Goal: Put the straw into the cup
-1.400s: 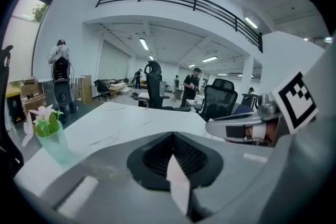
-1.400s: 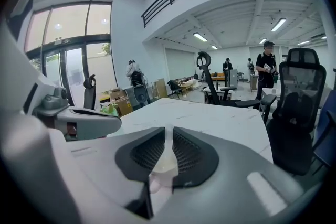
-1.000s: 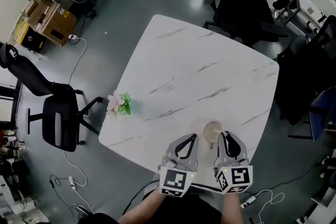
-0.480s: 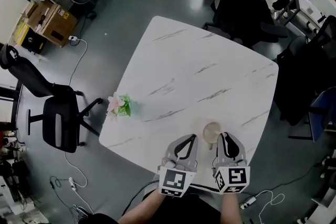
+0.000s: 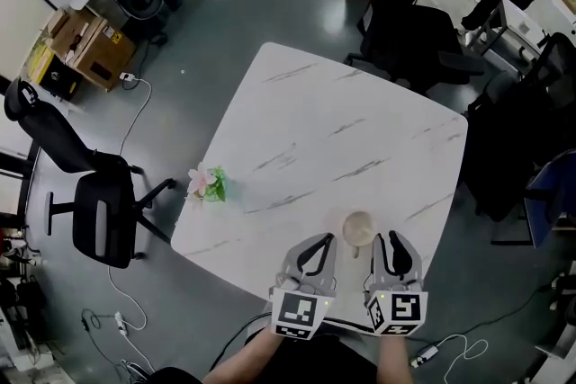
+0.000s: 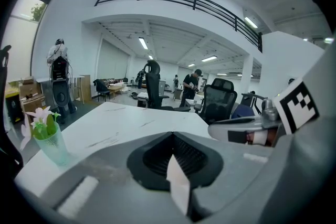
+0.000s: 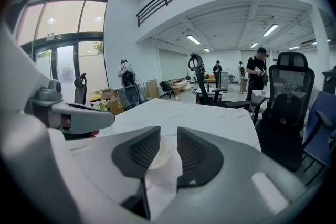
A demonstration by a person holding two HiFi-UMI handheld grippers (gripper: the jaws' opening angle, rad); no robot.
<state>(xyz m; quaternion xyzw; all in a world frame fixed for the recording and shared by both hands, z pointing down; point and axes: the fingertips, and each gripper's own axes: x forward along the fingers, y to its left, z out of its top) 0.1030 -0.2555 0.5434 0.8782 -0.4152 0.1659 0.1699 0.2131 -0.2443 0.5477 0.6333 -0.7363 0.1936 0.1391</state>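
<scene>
Item, largest first: white marble table [image 5: 360, 130], ringed by office chairs [image 5: 103, 211], with both grippers at its near edge, where the earlier head views also show them. Right gripper [image 7: 168, 139]: jaws have just been opening and now stand released and well apart. The pale rim of the cup shows in the gap between them, and neither pad is seen pressing on it. Left gripper [image 6: 173, 136]: jaws clenched together, with a narrow white strip [image 6: 177, 186] lying in the seam. Cup [image 5: 359, 229]: upright on the table near that edge, just ahead of and between the two grippers' tips, its place on the table unchanged. Small green flower pot [image 5: 207, 184]: near the table's left edge, well apart from the work. Reading of the change: the right side has likely let go after steadying the cup, so either the straw is already in or this hand is freeing itself for another hold. Hard to make out: the straw itself. No view shows it plainly. The white strip may be the straw or only the table glimpsed through the seam. The cup's inside is too small in the head view to show whether anything stands in it, and the left gripper view misses the cup entirely.
</scene>
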